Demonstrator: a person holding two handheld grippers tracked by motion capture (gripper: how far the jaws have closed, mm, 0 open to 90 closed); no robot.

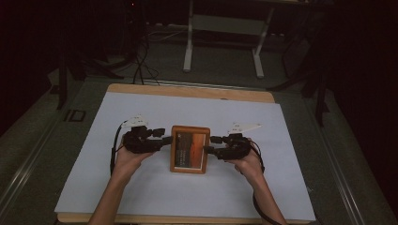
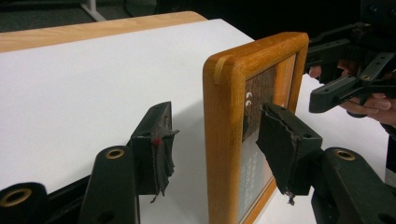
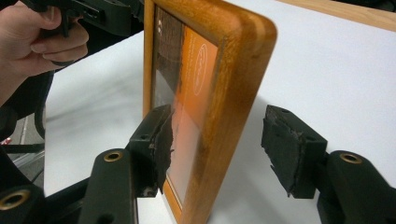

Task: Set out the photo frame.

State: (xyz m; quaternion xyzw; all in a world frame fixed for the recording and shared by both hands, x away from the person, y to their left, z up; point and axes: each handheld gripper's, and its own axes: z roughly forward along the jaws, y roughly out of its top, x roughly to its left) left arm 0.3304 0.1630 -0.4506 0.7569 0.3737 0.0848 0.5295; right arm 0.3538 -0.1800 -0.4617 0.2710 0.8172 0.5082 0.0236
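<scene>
High view: wooden picture frame (image 1: pixel 190 149) sits at centre of frame on a white sheet (image 1: pixel 141 187) covering the wooden table (image 1: pixel 187 91). Left gripper (image 1: pixel 165 140) comes at its left edge, right gripper (image 1: pixel 209 144) at its right edge; each is held in a person's hand rising from the bottom of the picture. Dark floor and a pale table stand (image 1: pixel 224 28) lie across the top.

Frame and contents: rounded orange-brown wood border holding a printed insert under the glazing. Insert reads as a dark brown picture area beside an orange band.

Left gripper view: picture frame (image 2: pixel 229 140) stands on edge at centre right, its side rail between the two pads. Jaws spread; the left pad (image 2: pixel 159 149) stands clear of the wood with white sheet (image 2: pixel 93 93) showing in the gap, the right pad (image 2: pixel 280 144) lies over the insert face, contact too close to tell. Small white marks, like two curved strokes, sit on the dark part of the insert; faint lines of text lower down are too blurred to read. Right gripper (image 2: pixel 322 88) shows at upper right.

Right gripper view: picture frame (image 3: pixel 219 93) at centre, rail between the jaws, which are spread. Left pad (image 3: pixel 156 144) just at the insert face, right pad (image 3: pixel 289 149) apart from the wood. A thin white circular logo sits on the orange band; its lettering is illegible. A hand (image 3: pixel 37 37) at upper left.
</scene>
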